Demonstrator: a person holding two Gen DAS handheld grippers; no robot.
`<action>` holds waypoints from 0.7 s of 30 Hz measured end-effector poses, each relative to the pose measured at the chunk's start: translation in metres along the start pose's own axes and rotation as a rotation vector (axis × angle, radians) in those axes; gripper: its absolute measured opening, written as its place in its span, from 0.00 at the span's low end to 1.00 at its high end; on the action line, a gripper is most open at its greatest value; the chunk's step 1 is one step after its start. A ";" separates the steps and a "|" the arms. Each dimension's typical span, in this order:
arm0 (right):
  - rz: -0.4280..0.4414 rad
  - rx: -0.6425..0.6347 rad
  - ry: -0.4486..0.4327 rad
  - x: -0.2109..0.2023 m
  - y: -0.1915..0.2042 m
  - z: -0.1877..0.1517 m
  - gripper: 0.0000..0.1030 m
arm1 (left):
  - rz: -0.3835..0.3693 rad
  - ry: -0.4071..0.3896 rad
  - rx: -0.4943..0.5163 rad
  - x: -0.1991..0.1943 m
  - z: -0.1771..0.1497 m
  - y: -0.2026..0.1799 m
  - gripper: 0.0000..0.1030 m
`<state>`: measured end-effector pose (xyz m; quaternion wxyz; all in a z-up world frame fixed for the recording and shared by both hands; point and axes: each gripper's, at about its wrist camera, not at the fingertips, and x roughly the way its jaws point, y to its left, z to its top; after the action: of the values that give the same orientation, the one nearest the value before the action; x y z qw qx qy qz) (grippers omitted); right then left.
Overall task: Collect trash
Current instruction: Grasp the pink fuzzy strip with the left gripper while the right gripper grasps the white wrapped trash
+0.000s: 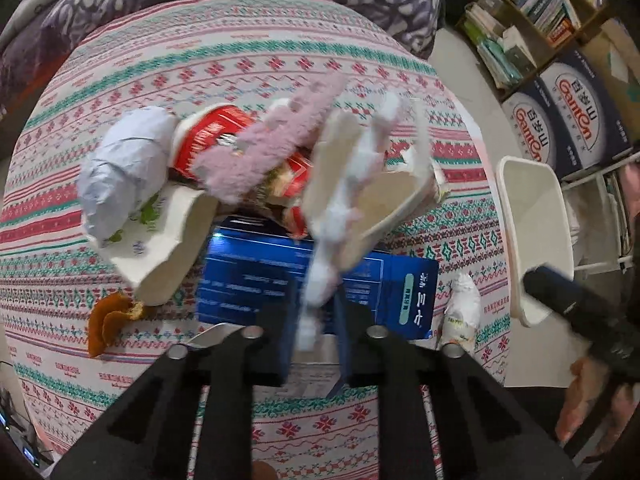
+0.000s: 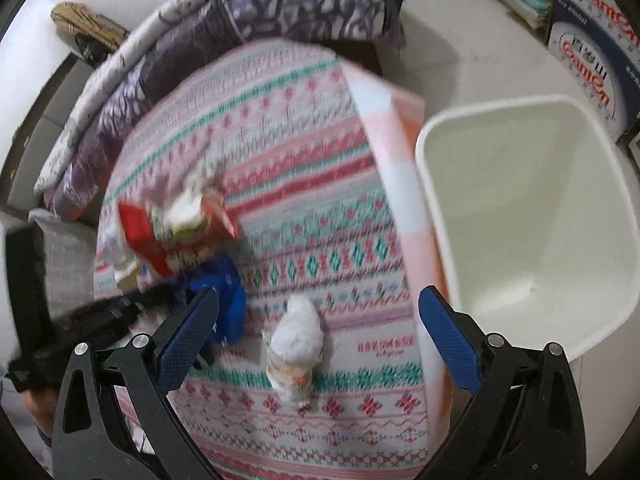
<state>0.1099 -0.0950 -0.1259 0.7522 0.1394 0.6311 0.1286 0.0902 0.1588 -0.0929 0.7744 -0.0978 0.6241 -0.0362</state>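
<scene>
My left gripper (image 1: 316,320) is shut on a long white crumpled tissue strip (image 1: 352,196) that hangs above the trash pile. Under it lie a blue box (image 1: 256,280), a red snack wrapper (image 1: 208,136), a pink fuzzy strip (image 1: 272,140), a white paper carton (image 1: 396,200), a grey-white crumpled paper ball (image 1: 120,168) and orange peel (image 1: 108,316). My right gripper (image 2: 320,328) is open, its jaws wide apart above a small crumpled white wrapper (image 2: 296,344), also in the left wrist view (image 1: 460,312). The white trash bin (image 2: 532,216) stands empty at the table's right edge.
The table wears a pink, red and green patterned cloth (image 1: 240,64). A purple patterned blanket (image 2: 240,12) lies behind it. Bookshelves (image 1: 532,4) and blue Ganten boxes (image 1: 576,112) stand on the floor at the right. The bin also shows in the left wrist view (image 1: 532,216).
</scene>
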 end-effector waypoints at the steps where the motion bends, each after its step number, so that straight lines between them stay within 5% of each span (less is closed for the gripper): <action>1: 0.002 0.002 0.013 0.003 -0.001 -0.003 0.93 | -0.011 -0.013 -0.007 -0.005 -0.001 0.004 0.13; 15: -0.020 -0.054 0.092 0.028 0.015 -0.034 0.92 | -0.157 -0.255 -0.073 -0.085 -0.011 0.021 0.11; 21: -0.065 -0.103 0.045 0.030 0.020 -0.041 0.75 | -0.181 -0.333 -0.093 -0.108 -0.015 0.024 0.11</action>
<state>0.0744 -0.0631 -0.1525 0.7476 0.0771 0.6447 0.1396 0.0505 0.1998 0.0035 0.8550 -0.1939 0.4772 -0.0602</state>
